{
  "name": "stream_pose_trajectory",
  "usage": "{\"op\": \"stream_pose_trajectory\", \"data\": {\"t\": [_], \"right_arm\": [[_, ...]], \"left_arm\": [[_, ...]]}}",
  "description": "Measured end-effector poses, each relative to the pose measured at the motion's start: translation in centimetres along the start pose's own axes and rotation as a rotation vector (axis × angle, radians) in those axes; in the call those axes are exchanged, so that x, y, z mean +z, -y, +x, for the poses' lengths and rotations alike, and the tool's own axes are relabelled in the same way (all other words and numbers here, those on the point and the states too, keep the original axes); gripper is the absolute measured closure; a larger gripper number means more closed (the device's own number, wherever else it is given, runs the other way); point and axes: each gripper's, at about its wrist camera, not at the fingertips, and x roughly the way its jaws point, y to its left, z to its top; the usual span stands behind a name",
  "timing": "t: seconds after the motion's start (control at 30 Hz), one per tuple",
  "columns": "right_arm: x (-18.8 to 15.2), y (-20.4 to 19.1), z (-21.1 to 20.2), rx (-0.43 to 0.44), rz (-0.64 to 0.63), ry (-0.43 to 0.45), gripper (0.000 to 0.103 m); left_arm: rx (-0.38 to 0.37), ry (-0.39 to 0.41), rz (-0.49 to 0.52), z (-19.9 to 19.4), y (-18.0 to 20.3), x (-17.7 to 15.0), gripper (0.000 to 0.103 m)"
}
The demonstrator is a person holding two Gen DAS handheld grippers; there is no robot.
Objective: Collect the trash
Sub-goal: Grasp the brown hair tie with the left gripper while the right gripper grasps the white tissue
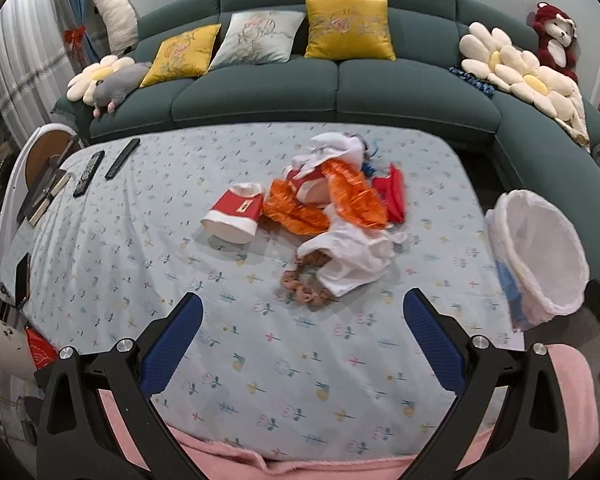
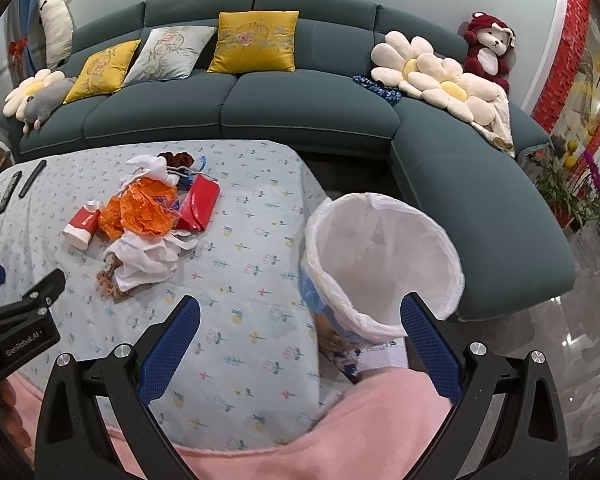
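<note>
A pile of trash lies mid-table: a red and white paper cup (image 1: 232,216) on its side, orange crumpled wrapper (image 1: 300,210), a red packet (image 1: 394,196), white crumpled paper (image 1: 352,256) and brown scraps (image 1: 304,288). The same pile shows in the right wrist view, with the cup (image 2: 82,226) and the orange wrapper (image 2: 140,212). A bin lined with a white bag (image 1: 540,256) stands at the table's right edge, also in the right wrist view (image 2: 380,264). My left gripper (image 1: 302,344) is open and empty, short of the pile. My right gripper (image 2: 300,344) is open and empty beside the bin.
The table has a floral light-blue cloth (image 1: 180,280). Two remotes (image 1: 104,168) and books (image 1: 44,196) lie at its far left. A green sofa (image 1: 300,92) with cushions and plush toys runs behind. A pink blanket (image 1: 280,464) lies at the near edge.
</note>
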Motion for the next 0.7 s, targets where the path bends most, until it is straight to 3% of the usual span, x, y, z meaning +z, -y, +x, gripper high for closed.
{"op": "stream_pose_trajectory", "data": {"t": [0.47,0.57,0.7], "right_arm": [[2.0,-7.3,6.3,0.122,-0.047,-0.053,0.007],[2.5,-8.8,7.7,0.151,-0.042,-0.071,0.007],[2.9,-10.5,9.6,0.184,-0.032,-0.104,0.007]], "left_arm": [[-0.104,-0.124,-0.065,10.2,-4.5,0.6,0.009],[-0.134,-0.15,-0.023,12.3,-4.1,0.5,0.015],[-0.152,-0.204,0.01,14.9,-3.6,0.3,0.034]]}}
